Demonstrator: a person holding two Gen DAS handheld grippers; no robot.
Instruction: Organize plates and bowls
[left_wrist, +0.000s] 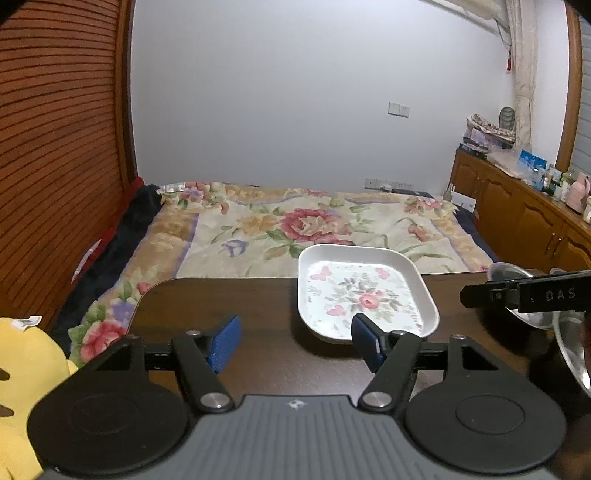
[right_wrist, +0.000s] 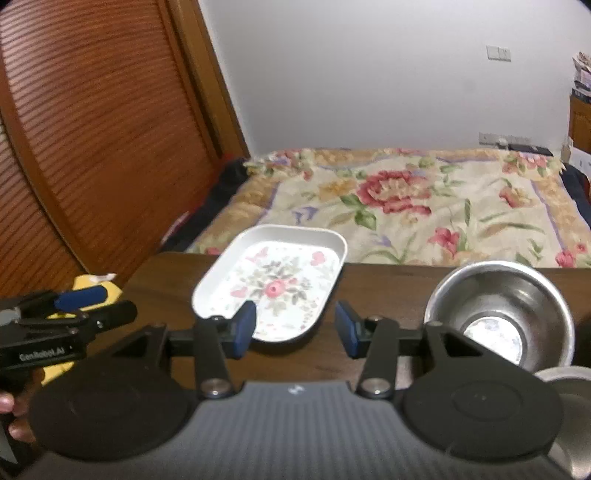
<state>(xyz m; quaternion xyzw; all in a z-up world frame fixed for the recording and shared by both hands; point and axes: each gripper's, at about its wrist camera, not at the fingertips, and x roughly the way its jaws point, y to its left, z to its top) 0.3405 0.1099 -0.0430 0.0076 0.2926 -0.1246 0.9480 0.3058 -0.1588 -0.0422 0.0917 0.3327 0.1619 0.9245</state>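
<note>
Sitting at the table's (left_wrist: 229, 295) far edge is a white tray (left_wrist: 364, 293) with a floral print, its far end jutting out toward the bed (left_wrist: 295, 225). A steel bowl (right_wrist: 498, 317) is standing to its right — well apart from it. The left gripper (left_wrist: 295, 341) is hovering near the tray's near end, jaws wide apart, holding nothing. The right gripper (right_wrist: 295, 328) is hanging between tray and bowl — jaws partly apart, empty too.
</note>
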